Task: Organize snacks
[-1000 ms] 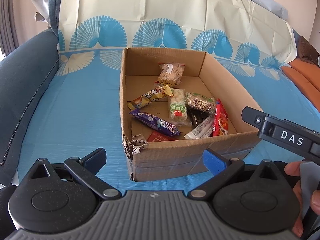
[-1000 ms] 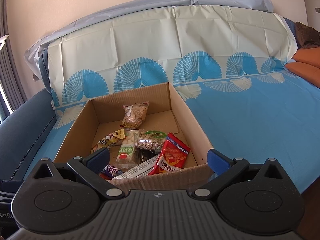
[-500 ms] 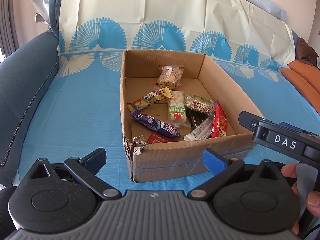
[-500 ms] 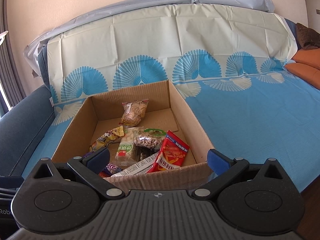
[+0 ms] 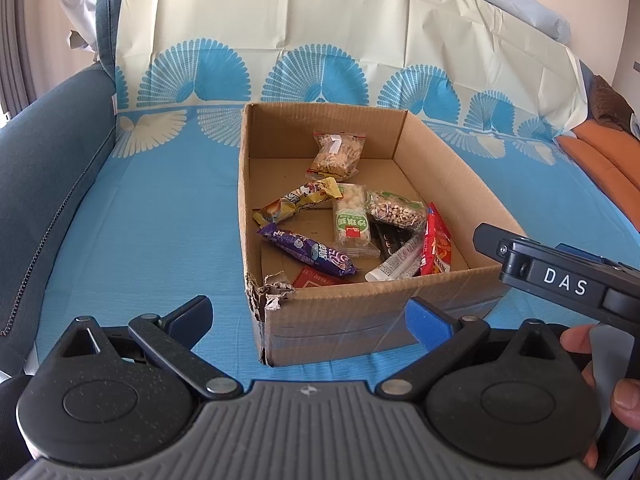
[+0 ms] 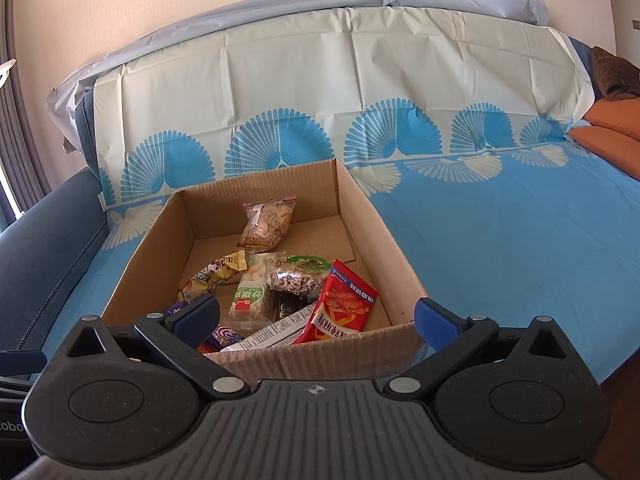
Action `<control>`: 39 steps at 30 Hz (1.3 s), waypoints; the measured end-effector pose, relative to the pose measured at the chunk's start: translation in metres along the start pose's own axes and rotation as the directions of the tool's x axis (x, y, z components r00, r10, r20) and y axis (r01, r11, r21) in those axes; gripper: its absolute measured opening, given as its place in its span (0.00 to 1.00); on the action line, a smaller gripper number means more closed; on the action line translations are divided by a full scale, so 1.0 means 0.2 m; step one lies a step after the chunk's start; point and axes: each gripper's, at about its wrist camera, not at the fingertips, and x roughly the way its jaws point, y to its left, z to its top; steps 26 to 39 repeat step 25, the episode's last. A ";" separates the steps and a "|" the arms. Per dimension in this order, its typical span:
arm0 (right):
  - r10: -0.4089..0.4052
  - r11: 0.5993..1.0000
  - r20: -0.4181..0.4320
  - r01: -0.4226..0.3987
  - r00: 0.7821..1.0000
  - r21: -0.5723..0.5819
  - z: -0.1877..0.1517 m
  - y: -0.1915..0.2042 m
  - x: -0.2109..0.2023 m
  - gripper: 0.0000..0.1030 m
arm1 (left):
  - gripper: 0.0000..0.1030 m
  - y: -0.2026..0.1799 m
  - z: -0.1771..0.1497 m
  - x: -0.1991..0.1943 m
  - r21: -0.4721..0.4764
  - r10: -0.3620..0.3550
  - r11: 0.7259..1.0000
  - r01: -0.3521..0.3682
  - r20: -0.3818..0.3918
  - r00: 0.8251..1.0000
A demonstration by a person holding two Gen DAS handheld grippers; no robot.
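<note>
An open cardboard box [image 5: 448, 296] [image 6: 152, 248] stands on a blue patterned sheet and holds several snack packets. Among them are a purple bar [image 5: 308, 252], a red packet [image 5: 436, 246] [image 6: 340, 308], a green-labelled pack [image 5: 351, 222] [image 6: 250, 296] and a clear bag of crackers [image 5: 338, 156] [image 6: 266, 226] at the far wall. My left gripper [image 5: 308, 316] hangs open in front of the box's torn near corner, holding nothing. My right gripper [image 6: 316, 316] is open over the near wall, also empty; its black body marked DAS [image 5: 560, 276] shows at the right of the left wrist view, held by a hand [image 5: 616, 396].
The sheet [image 5: 152, 232] covers a sofa seat and backrest. A dark blue armrest [image 5: 40, 168] rises at the left. Orange cushions [image 6: 604, 140] lie at the far right. The seat's front edge drops off at lower right [image 6: 624, 368].
Both grippers have drawn back and risen slightly, so the box sits a little lower and farther in both views. Their fingers stay open; the snacks have not moved.
</note>
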 end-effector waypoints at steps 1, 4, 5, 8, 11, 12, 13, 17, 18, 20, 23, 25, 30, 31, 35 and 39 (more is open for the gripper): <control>0.000 1.000 0.000 0.000 1.000 0.000 0.00 0.00 0.00 0.99 | 1.00 0.00 0.00 0.00 0.001 0.000 1.000 0.000 0.001 1.000; 0.000 1.000 0.000 0.000 1.000 0.000 0.00 0.00 0.00 0.99 | 1.00 0.01 0.00 0.00 -0.001 -0.005 1.000 0.005 0.002 1.000; -0.001 1.000 0.000 0.001 1.000 0.000 0.00 0.00 0.00 0.99 | 1.00 0.01 0.00 0.00 -0.002 -0.006 1.000 0.006 0.002 1.000; -0.001 1.000 0.000 0.001 1.000 0.000 0.00 0.00 0.00 0.99 | 1.00 0.02 -0.01 0.00 0.000 -0.009 1.000 0.009 0.008 1.000; -0.001 1.000 0.000 0.001 1.000 0.000 0.00 0.00 0.00 0.99 | 1.00 0.01 -0.01 0.00 0.006 -0.009 1.000 0.009 0.015 1.000; -0.001 1.000 0.000 0.001 1.000 -0.001 0.00 0.00 0.00 0.99 | 1.00 0.01 -0.01 0.00 0.007 -0.010 1.000 0.010 0.017 1.000; -0.001 1.000 0.000 0.001 1.000 -0.001 0.00 0.00 0.00 0.99 | 1.00 0.01 -0.01 0.00 0.009 -0.011 1.000 0.011 0.019 1.000; -0.001 1.000 0.001 0.001 1.000 0.000 0.00 0.00 0.00 0.99 | 1.00 0.01 -0.02 -0.01 0.015 -0.017 1.000 0.016 0.030 0.999; -0.002 1.000 0.003 0.002 1.000 0.001 0.00 0.00 0.00 0.99 | 1.00 0.01 -0.02 -0.01 0.018 -0.020 1.000 0.019 0.036 0.999; -0.001 1.000 0.009 0.001 1.000 0.003 -0.01 0.00 -0.01 0.99 | 1.00 0.01 -0.02 -0.02 0.022 -0.027 0.999 0.026 0.050 0.998; 0.005 1.000 0.017 -0.005 1.000 0.016 -0.01 -0.01 -0.02 0.99 | 1.00 0.01 -0.02 -0.03 0.027 -0.036 0.999 0.034 0.074 0.997; 0.006 1.000 0.022 -0.007 1.000 0.027 -0.01 -0.03 -0.03 0.99 | 1.00 0.01 -0.02 -0.04 0.031 -0.047 0.999 0.045 0.081 0.996; 0.006 1.000 0.022 -0.007 1.000 0.027 -0.01 -0.03 -0.03 0.99 | 1.00 0.01 -0.02 -0.04 0.031 -0.047 0.999 0.045 0.081 0.996; 0.006 1.000 0.022 -0.007 1.000 0.027 -0.01 -0.03 -0.03 0.99 | 1.00 0.01 -0.02 -0.04 0.031 -0.047 0.999 0.045 0.081 0.996; 0.006 1.000 0.022 -0.007 1.000 0.027 -0.01 -0.03 -0.03 0.99 | 1.00 0.01 -0.02 -0.04 0.031 -0.047 0.999 0.045 0.081 0.996; 0.006 1.000 0.022 -0.007 1.000 0.027 -0.01 -0.03 -0.03 0.99 | 1.00 0.01 -0.02 -0.04 0.031 -0.047 0.999 0.045 0.081 0.996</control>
